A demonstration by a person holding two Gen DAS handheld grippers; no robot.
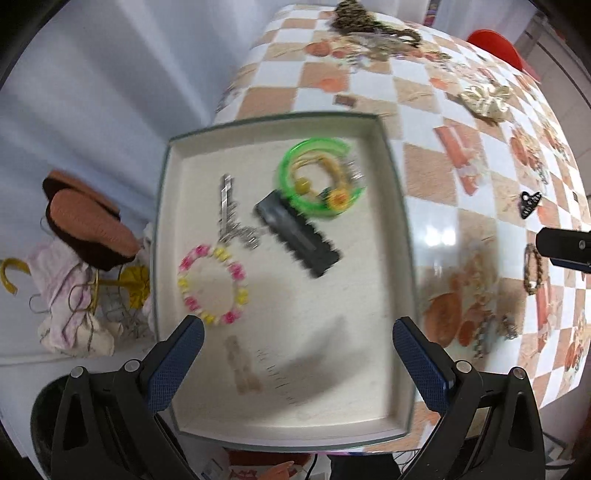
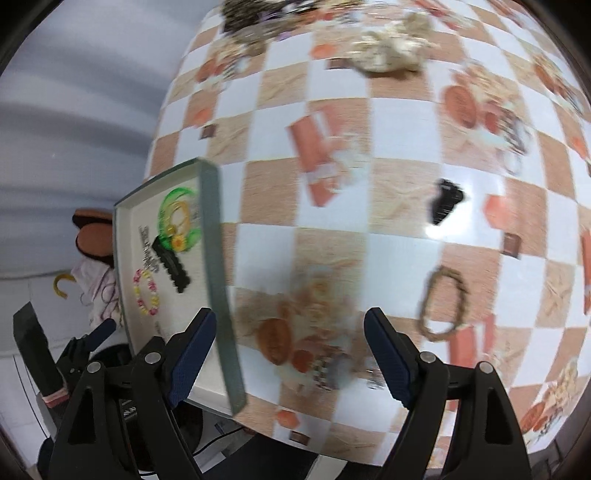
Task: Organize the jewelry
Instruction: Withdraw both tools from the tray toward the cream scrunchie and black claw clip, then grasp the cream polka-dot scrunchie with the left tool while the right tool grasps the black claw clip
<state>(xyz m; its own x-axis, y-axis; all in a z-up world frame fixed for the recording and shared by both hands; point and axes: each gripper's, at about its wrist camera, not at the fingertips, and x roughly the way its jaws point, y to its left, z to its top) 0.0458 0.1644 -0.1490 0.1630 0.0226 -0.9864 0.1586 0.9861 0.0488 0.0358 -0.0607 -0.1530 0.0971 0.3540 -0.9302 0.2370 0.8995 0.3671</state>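
A shallow tray (image 1: 400, 206) with a white floor sits at the table's left edge. It holds a green bangle (image 1: 321, 177), a black comb clip (image 1: 299, 232), a silver chain piece (image 1: 229, 218) and a pink and yellow bead bracelet (image 1: 212, 284). My left gripper (image 1: 295, 354) hangs above the tray's near part, open, nothing between its fingers. My right gripper (image 2: 291, 354) is open over the checked tablecloth just right of the tray (image 2: 214, 240). A brown braided bracelet (image 2: 443, 302) and a black claw clip (image 2: 445, 201) lie to its right. A small checkered hair piece (image 2: 328, 365) lies between its fingers' line, untouched.
A cream scrunchie (image 2: 391, 48) and a heap of chains (image 1: 369, 26) lie at the table's far side. A red chair (image 1: 495, 44) stands behind. Left of the table, off its edge, sit an orange and brown hat (image 1: 85, 221), crumpled cloth and a yellow wire stand.
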